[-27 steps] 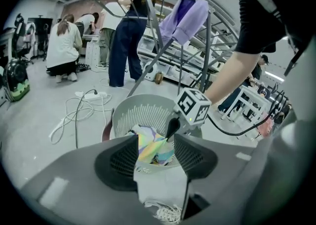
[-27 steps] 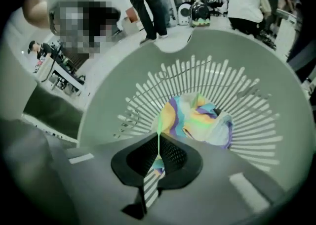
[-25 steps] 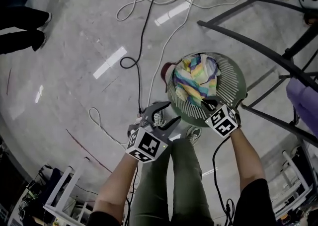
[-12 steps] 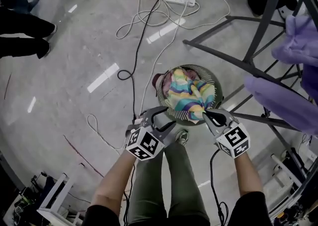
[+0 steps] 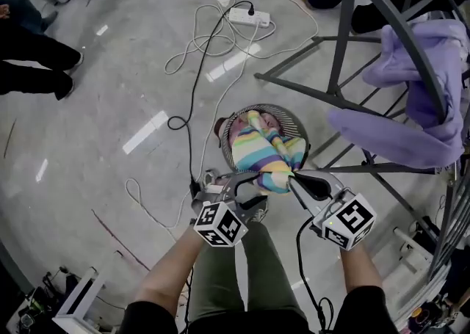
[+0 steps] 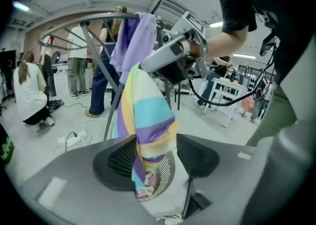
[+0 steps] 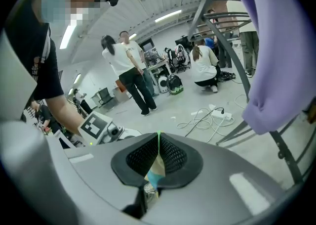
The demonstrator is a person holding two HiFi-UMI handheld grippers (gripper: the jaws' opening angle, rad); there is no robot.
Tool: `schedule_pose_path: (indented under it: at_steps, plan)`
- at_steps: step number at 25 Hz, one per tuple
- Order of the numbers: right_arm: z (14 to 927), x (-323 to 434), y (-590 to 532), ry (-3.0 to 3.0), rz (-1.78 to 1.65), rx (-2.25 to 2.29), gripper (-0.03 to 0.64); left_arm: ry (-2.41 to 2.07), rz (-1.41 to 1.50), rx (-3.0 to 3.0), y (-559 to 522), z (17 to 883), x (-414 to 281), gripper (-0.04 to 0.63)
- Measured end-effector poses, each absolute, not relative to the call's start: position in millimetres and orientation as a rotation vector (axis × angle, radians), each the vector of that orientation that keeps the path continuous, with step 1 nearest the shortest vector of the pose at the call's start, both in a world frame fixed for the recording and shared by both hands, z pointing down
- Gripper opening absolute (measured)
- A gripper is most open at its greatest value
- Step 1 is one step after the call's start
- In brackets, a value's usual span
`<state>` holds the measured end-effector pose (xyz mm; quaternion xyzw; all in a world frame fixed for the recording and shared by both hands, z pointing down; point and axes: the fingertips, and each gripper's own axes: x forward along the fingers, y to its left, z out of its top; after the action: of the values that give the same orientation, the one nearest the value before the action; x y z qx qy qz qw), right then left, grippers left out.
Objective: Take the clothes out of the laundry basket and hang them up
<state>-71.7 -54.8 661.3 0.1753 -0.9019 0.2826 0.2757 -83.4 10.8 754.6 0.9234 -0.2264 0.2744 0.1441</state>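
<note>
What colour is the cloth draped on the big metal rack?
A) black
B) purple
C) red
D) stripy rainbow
B: the purple garment is draped over the metal rack, while the stripy cloth hangs above the laundry basket, pinched in the right gripper.

**Three Cameras, Three Looks**

The head camera is high up and looks steeply down at the floor (image 5: pixel 110 90), far below. The camera on the left gripper (image 5: pixel 246 184) sits right behind its jaws and looks out across the room. The camera on the right gripper (image 5: pixel 294 178) does the same. All three see the striped cloth (image 5: pixel 261 153), the purple garment (image 5: pixel 418 83) and the metal rack (image 5: pixel 339 46).
</note>
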Motion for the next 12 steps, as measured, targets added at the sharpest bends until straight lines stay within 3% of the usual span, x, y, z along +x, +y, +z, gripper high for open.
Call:
schedule_pose_path:
  at_steps: [3,4,5,6,12]
  plan:
    - [640.0,-70.8,-53.5,-2.456,0.739,0.472,0.014,-0.684,0.770,2.640,7.1,741.2,-77.5,0.224]
    - [635.4,-69.4,-54.1,-2.462,0.734,0.479,0.014,-0.691,0.766,2.635,5.8,735.8,-76.9,0.169]
    - [631.7,-67.3,-55.3,-2.468,0.734,0.489,0.014,-0.694,0.758,2.628,4.7,730.0,-76.6,0.056]
    - [628.5,-64.7,-56.8,-2.474,0.735,0.501,0.014,-0.686,0.739,2.612,4.6,724.1,-75.8,0.027]
    - [634.1,-40.4,-67.6,-2.408,0.685,0.650,0.015,-0.637,0.475,2.448,-2.8,674.7,-68.7,0.021]
